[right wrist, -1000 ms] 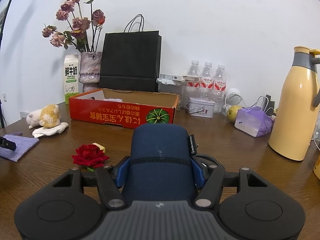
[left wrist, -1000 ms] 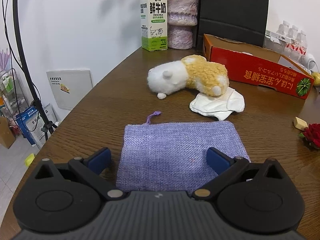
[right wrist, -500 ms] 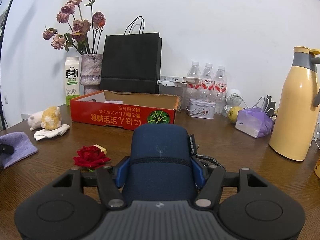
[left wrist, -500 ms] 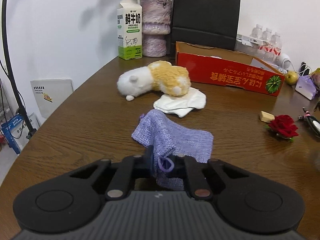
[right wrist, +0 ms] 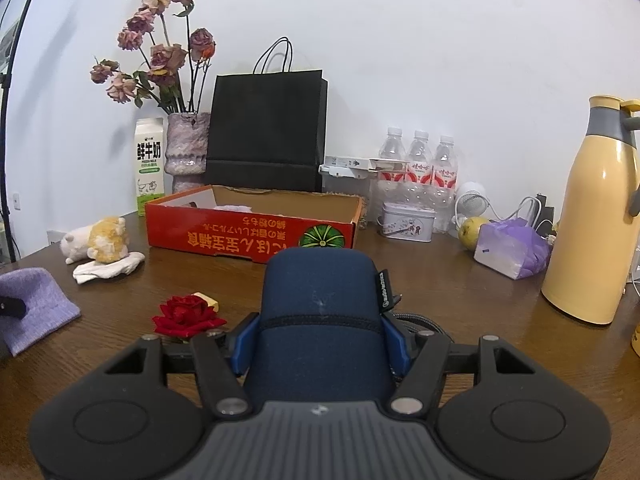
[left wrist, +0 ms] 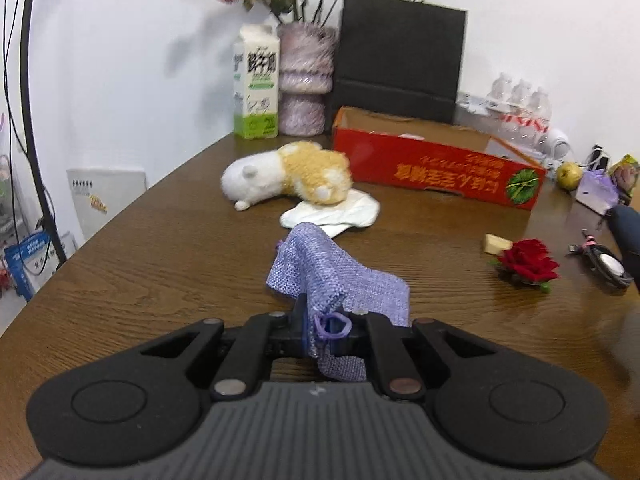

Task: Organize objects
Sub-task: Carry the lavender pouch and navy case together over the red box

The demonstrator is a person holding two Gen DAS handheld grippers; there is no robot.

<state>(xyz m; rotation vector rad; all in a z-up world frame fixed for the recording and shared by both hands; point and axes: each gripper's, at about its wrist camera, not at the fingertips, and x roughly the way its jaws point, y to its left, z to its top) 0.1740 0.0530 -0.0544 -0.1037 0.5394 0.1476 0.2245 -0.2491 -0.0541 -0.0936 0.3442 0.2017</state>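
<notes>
1. While the left gripper [left wrist: 326, 330] points down at the bench [left wrist: 160, 272], its jaws are clamped together on the near edge of the purple pouch [left wrist: 336, 276]; drawstring loop pokes out right at the pinch.
2. Pouch is bunched, near end raised off the wood, far part humped up ahead of the jaws. In the right wrist view the same pouch [right wrist: 34, 304] sits at the far left edge.
3. Right gripper [right wrist: 320, 340]: jaws partly apart, blue fingers [right wrist: 242, 342] pressed on both sides of a dark blue case [right wrist: 320, 312]. Case fills the gap and stands out ahead of the jaws.
4. Red rose [right wrist: 186, 316] lies on the bench just left of the case, a small tan block [right wrist: 208, 301] touching or just behind it, can't tell which.
5. Plush toy [left wrist: 286, 174], white and yellow, lies on its side with its rear end on a white cloth [left wrist: 332, 212], just beyond the pouch.
6. Red cardboard tray [left wrist: 436, 166] sits behind the toy, open top, something pale inside.
7. Back row along the wall: milk carton [left wrist: 256, 84], vase [left wrist: 306, 80] of dried flowers, black paper bag [left wrist: 400, 56], water bottles [right wrist: 418, 176].
8. Right side: yellow flask [right wrist: 592, 216] upright, purple tissue pack [right wrist: 510, 246] near it.
</notes>
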